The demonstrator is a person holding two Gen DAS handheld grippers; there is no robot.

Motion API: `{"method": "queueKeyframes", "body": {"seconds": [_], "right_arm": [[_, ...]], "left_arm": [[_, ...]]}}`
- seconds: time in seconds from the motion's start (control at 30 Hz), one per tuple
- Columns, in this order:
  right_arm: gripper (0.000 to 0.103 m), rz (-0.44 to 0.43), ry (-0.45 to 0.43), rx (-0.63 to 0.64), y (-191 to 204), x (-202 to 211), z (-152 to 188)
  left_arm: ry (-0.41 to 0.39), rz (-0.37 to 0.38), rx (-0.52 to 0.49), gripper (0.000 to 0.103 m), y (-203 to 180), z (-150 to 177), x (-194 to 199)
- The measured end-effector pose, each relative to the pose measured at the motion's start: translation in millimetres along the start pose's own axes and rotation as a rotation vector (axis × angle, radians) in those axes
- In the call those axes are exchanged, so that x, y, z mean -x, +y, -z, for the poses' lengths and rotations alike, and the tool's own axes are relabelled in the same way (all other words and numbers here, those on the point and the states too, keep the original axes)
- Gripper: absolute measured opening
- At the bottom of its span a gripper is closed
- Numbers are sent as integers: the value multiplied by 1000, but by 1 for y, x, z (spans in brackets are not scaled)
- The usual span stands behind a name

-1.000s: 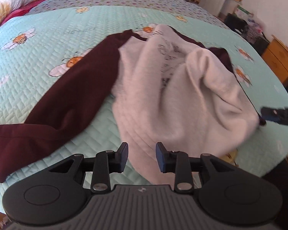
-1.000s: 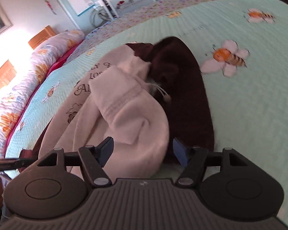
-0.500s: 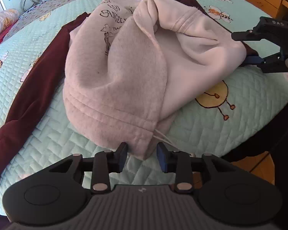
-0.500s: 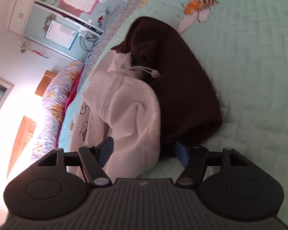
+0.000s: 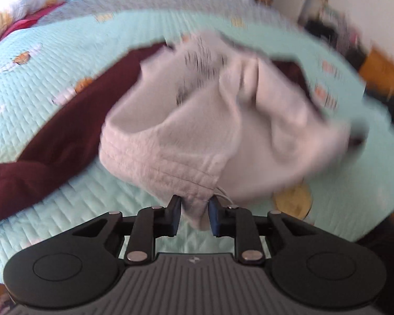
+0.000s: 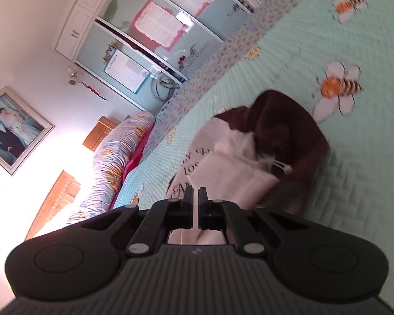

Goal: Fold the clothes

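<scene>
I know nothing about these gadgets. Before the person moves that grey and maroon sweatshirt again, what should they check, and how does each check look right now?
1. Left gripper has cloth: ok, the grey hem of the sweatshirt sits between its fingers.
2. Right gripper has cloth: ok, its jaws are nearly shut on a thin pale layer.
3. Drawstring free of the jaws: ok on the right; cannot tell on the left.
4. Maroon sleeve laid flat: not ok, it trails loosely across the bedspread.
5. Body smooth: not ok, bunched.
6. Sharp view: not ok, the left camera is blurred.
</scene>
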State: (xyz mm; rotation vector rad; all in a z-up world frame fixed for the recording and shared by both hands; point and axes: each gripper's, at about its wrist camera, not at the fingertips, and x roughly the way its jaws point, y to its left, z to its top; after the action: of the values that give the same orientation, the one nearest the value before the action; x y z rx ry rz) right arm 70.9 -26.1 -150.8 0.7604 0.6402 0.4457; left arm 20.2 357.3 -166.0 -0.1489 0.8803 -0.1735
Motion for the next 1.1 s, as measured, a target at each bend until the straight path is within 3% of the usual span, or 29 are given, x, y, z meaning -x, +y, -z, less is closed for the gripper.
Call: {"method": "queueKeyframes", "body": {"seconds": [0.13, 0.33, 0.5, 0.6, 0.63, 0.67, 0.7, 0.87, 0.9, 0.93, 0.97, 1.0, 1.1], "right_arm": [[17, 101, 74, 9, -16, -7, 21], [50, 137, 49, -211, -59, -10, 39], [53, 163, 25, -400, -96, -12, 54], [52, 179, 10, -514, -118, -14, 63], [46, 186, -10, -505, -119, -7, 59], [26, 193, -33, -486, -118, 2, 53], [15, 200, -56, -467, -117, 10, 47], [11, 236, -169, -371, -113, 53, 19], [14, 243, -192, -352, -112, 61, 14], [25, 250, -215, -332, -111, 69, 8], [48, 257, -237, -313, -110, 78, 3], [59, 264, -260, -293, -110, 86, -3], [62, 285, -327, -234, -107, 112, -20]], "left_arm": [[-25, 6, 32, 25, 6, -5, 10], [-13, -5, 58, 25, 17, 0, 10], [-1, -18, 44, 26, 17, -1, 11], [18, -28, 33, 26, 14, 2, 7], [22, -31, 31, 26, 13, 3, 6], [25, -34, 30, 26, 12, 3, 6], [28, -37, 30, 26, 13, 3, 6], [33, -29, 31, 26, 12, 4, 6], [32, -29, 27, 26, 11, 4, 6], [28, -28, 24, 26, 10, 4, 6], [26, -26, 28, 26, 9, 5, 5], [24, -24, 34, 26, 9, 5, 4], [26, -16, 51, 26, 11, 6, 1]]}}
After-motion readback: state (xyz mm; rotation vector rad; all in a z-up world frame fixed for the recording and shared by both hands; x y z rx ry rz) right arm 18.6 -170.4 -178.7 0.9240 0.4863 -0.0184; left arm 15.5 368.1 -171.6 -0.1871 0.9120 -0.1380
